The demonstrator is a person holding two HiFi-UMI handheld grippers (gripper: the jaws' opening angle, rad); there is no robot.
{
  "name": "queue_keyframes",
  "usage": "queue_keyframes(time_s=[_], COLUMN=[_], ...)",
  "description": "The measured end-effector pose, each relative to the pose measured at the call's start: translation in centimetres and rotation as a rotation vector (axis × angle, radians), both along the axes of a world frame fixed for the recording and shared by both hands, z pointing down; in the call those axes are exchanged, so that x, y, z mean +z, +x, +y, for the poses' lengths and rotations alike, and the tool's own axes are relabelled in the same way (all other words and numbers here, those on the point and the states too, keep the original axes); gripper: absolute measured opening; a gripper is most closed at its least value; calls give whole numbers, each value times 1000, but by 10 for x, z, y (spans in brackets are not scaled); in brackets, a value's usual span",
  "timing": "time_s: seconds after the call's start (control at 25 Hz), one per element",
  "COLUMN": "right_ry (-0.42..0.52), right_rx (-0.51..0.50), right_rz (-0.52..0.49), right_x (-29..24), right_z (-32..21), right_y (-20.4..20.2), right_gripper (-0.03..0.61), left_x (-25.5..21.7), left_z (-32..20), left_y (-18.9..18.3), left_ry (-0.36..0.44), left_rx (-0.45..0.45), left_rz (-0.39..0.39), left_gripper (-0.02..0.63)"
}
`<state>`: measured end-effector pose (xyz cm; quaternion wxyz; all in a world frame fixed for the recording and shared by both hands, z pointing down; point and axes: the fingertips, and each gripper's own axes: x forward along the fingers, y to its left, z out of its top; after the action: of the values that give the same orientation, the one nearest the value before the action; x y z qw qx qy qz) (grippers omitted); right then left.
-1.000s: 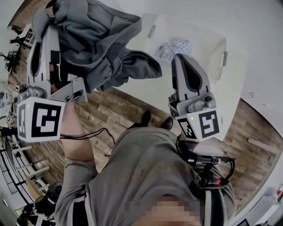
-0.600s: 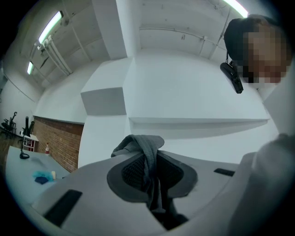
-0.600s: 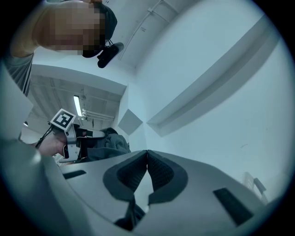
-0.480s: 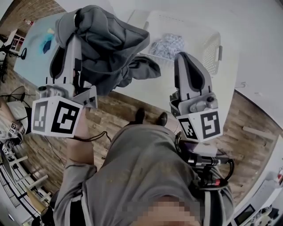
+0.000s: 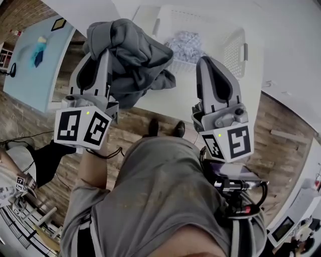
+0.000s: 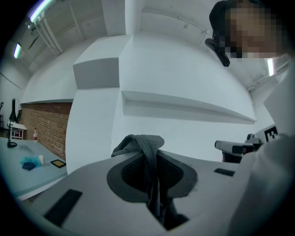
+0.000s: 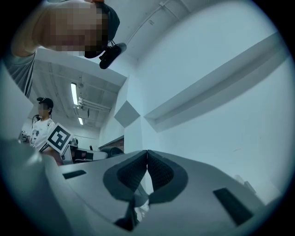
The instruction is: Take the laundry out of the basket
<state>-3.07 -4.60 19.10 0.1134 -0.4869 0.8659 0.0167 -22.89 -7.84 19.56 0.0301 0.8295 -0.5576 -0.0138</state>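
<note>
- Left gripper: jaws nearly together, pinching a fold of the grey garment. The fold pokes out past the jaw tips in the left gripper view. The rest hangs bunched, lifted clear of the laundry basket at its near-left corner. Garment type not readable.
- Right gripper: pads pressed together, nothing clamped. It is held in front of the basket's near side.
- Basket: white, slotted walls. The garment and the left gripper cover its left corner, and the frame's top edge cuts its far rim.
- Patterned cloth: lies inside the basket, partly hidden.
- Basket stands on a white table.
- Wood-plank floor lies on the near side of the basket.
- Light-blue table and brick wall lie far to the basket's left.
</note>
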Motion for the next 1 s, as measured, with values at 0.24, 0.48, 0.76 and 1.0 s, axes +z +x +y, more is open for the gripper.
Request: queue_keyframes(time_s=[0.24, 0.48, 0.76, 1.0], right_ry=[-1, -10, -34, -60], right_rx=[29, 84, 131, 154], right_rz=[35, 71, 106, 130], right_x=[-2, -1, 3, 9], right_z=[1, 3, 6, 8], right_y=[-6, -4, -2, -7], right_gripper=[8, 8, 8, 8], left_x=[49, 83, 119, 156], left_z=[-12, -27, -41, -48], left_y=[5, 7, 18, 36], left_ry=[-65, -99, -108, -165], left_rx=[26, 58, 98, 144], left_rz=[-27, -44, -53, -103], left_gripper=[54, 55, 60, 64])
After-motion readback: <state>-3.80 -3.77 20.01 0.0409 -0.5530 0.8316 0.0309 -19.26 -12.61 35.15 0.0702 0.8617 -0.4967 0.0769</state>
